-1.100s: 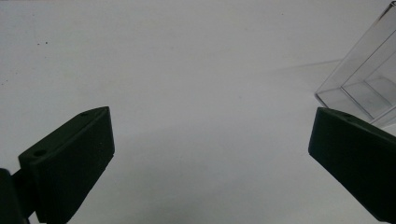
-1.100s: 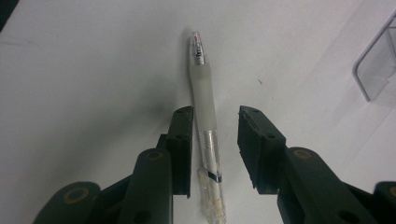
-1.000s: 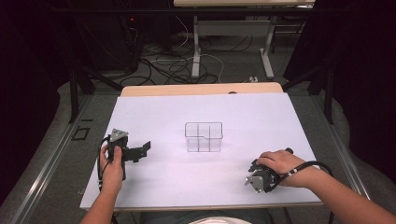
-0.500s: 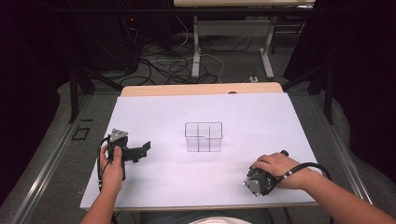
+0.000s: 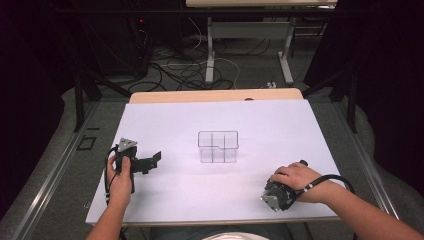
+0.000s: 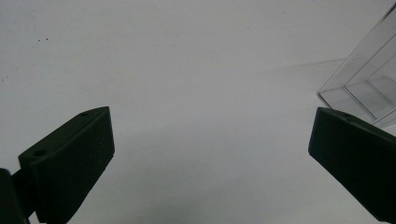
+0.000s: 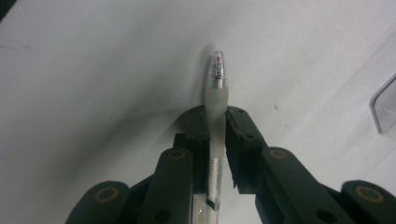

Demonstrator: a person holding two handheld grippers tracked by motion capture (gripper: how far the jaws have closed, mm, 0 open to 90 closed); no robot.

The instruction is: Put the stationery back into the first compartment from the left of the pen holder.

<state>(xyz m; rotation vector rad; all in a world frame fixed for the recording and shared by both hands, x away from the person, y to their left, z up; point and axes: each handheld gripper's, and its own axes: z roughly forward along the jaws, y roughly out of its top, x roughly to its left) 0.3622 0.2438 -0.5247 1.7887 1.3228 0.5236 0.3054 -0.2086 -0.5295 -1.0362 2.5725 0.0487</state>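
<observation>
In the right gripper view, my right gripper (image 7: 215,116) is shut on a clear pen (image 7: 217,84) just behind its frosted cap. The pen lies along the jaws just above the white table sheet. The jaws have just been closing on it. In the high view the person's right hand (image 5: 296,177) covers this gripper near the table's front right. My left gripper (image 5: 150,162) rests at the front left, open, jaws far apart and nothing between them (image 6: 210,140). A clear divided box (image 5: 218,146) stands at mid table between the two hands.
The white sheet (image 5: 175,120) covers the tabletop, with a wooden strip (image 5: 215,95) at its far edge. The clear box's corner (image 6: 369,79) is at the right of the left gripper view. Its edge (image 7: 385,109) is at the right of the right gripper view.
The right hand has shifted only slightly at the front right of the table. The left hand and the clear box have kept their places.
</observation>
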